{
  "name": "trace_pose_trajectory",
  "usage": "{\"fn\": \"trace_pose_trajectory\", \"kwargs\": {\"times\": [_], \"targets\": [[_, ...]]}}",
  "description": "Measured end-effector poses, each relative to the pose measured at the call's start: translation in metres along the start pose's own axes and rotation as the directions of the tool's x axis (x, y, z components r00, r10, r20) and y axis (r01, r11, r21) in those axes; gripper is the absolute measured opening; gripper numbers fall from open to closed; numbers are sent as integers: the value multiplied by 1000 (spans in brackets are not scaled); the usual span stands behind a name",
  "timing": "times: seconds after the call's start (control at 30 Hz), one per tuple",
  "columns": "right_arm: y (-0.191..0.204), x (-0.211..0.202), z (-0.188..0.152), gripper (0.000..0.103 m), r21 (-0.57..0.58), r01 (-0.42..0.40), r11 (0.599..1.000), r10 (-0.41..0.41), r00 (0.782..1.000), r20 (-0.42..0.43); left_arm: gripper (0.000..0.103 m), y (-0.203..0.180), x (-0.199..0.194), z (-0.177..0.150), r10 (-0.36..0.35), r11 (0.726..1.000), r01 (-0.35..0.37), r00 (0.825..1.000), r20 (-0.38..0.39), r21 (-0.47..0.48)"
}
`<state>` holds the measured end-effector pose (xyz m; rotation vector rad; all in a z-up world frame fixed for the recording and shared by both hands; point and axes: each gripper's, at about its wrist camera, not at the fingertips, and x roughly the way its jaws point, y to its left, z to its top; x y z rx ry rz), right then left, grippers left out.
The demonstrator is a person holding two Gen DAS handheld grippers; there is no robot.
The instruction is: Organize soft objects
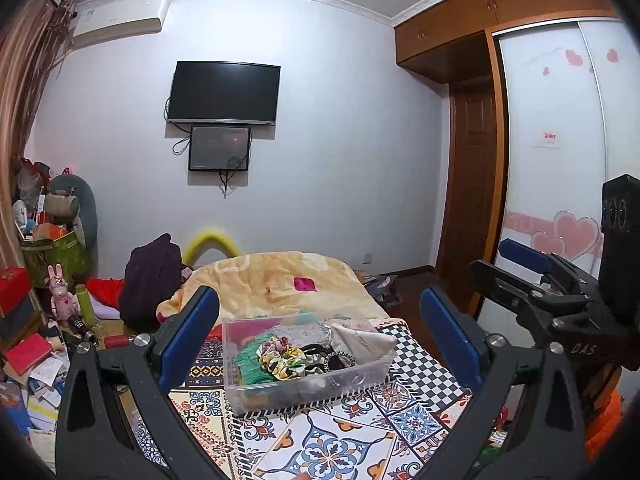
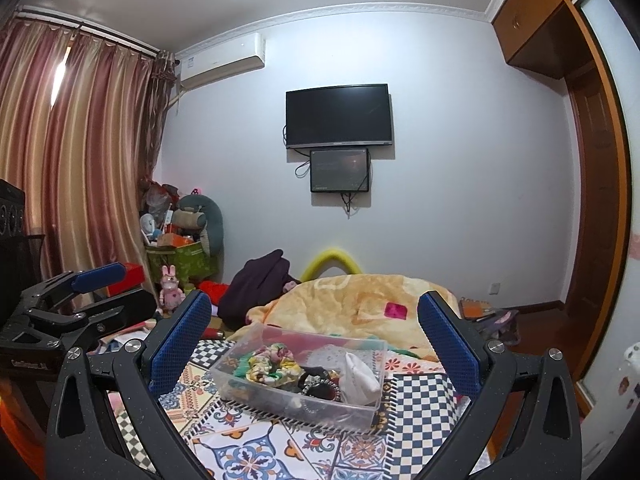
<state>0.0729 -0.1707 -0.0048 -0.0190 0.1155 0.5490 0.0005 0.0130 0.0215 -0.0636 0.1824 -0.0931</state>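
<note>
Both grippers hold nothing, the left gripper [image 1: 320, 336] and right gripper [image 2: 316, 340] each with blue fingers [image 1: 188, 336] spread wide apart. Just beyond them a clear plastic box [image 1: 304, 390] of scrunchies [image 1: 280, 356] and a white pouch [image 1: 362, 340] sits on the patterned bedcover [image 1: 332, 440], with a yellow blanket [image 1: 280, 276] farther off.

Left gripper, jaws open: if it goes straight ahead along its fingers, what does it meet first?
Probably the clear plastic bin of scrunchies on the patterned bedspread, centred between the left gripper fingers. Nothing shows in front of it; depth is unclear.
</note>
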Motion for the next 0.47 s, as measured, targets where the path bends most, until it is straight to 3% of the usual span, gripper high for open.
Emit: {"fn": "trace_pose_trajectory", "kwargs": {"times": [0.47], "targets": [[-2,1,-2,103,1,1,1000,-1,1000,0,103,0,-2,0,4,1000,-4,1000,-10,-8]]}}
